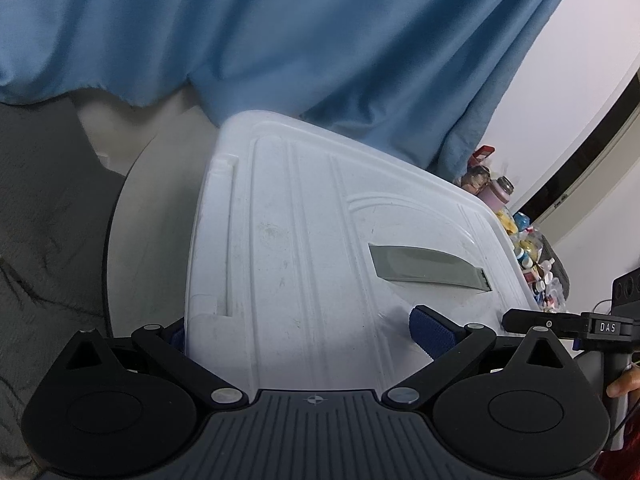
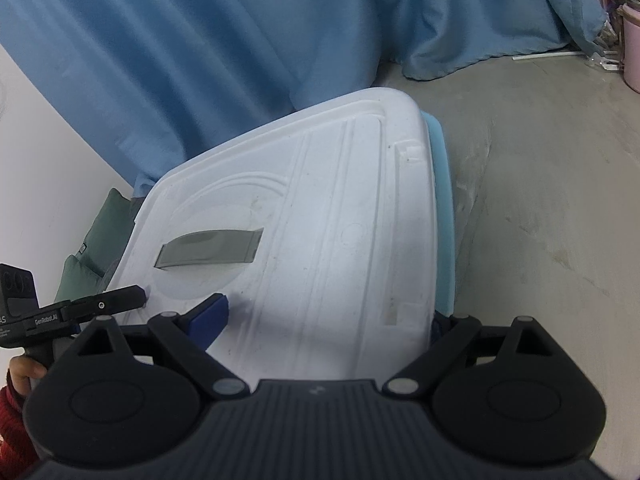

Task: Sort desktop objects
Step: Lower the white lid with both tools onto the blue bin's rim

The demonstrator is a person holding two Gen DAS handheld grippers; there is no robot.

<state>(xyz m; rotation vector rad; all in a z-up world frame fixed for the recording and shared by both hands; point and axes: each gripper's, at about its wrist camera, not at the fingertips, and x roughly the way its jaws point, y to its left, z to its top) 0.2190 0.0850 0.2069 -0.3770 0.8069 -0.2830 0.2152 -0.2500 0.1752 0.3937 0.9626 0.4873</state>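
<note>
Curtain [image 1: 280, 40] in blue cloth hangs across the far side of both views, beyond the big white lid [image 1: 320, 240] that fills the space directly ahead of each tool. The lid sits on a pale blue bin [image 2: 442, 200], whose rim shows only along the lid's right edge in the right wrist view; it rests on a grey table [image 2: 540, 200]. The lid's long axis seems to run side to side between the two tools, with the grey handle recess [image 1: 428, 266] lying ahead and inward of each. The left gripper [image 1: 300, 332] is spread wide, one blue pad resting on the lid's top and the other dropped past its left edge; the right gripper [image 2: 332, 320] mirrors it, spread across the lid's right end with its outer finger down beside the bin wall. Neither is pinching anything yet. Both tools look equally near, so the lid probably calls for a two-handed lift, each taking its own end. Open room lies to the right over bare table; behind, the curtain crowds the bin. A pink container [image 2: 632, 52] stands well off to the right, and small bottles and clutter [image 1: 528, 256] sit past the lid's far right edge.
</note>
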